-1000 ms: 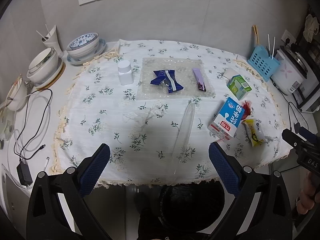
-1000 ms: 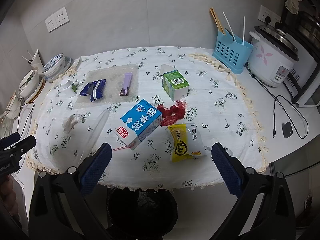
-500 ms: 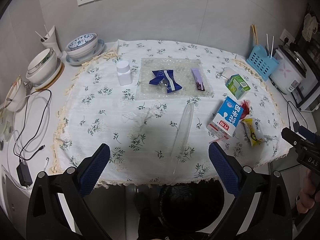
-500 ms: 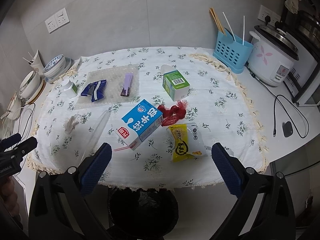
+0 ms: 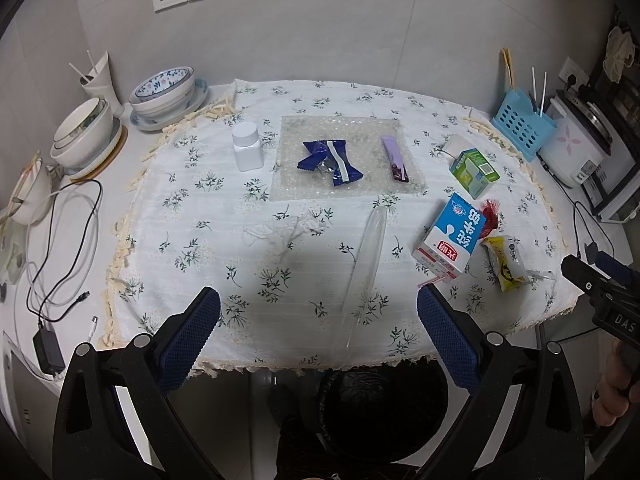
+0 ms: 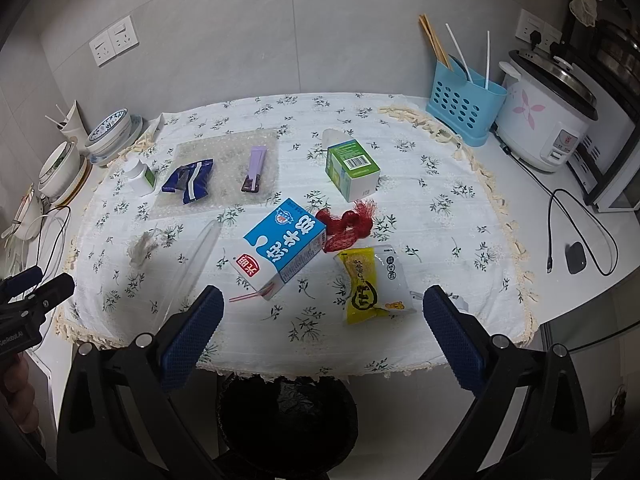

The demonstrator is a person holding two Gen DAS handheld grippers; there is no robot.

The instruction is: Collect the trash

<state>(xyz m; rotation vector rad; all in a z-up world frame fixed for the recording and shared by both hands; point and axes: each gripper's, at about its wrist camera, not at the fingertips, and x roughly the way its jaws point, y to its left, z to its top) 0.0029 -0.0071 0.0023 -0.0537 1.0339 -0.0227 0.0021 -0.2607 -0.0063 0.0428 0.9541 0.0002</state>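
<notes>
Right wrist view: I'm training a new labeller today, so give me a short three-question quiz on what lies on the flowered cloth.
1. True or false: the blue milk carton stands upright.
2. What touches the carton's far right side? A) the red net B) the purple sachet C) the white bottle
3. Fill in: the blue wrapper and the purple sachet both lie on a sheet of ____.

Key:
1. False; it lies on its side, its straw pointing at the right tongs, which are open and empty.
2. A.
3. Bubble wrap.

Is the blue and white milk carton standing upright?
No, the blue and white milk carton lies on its side on the floral tablecloth.
</notes>
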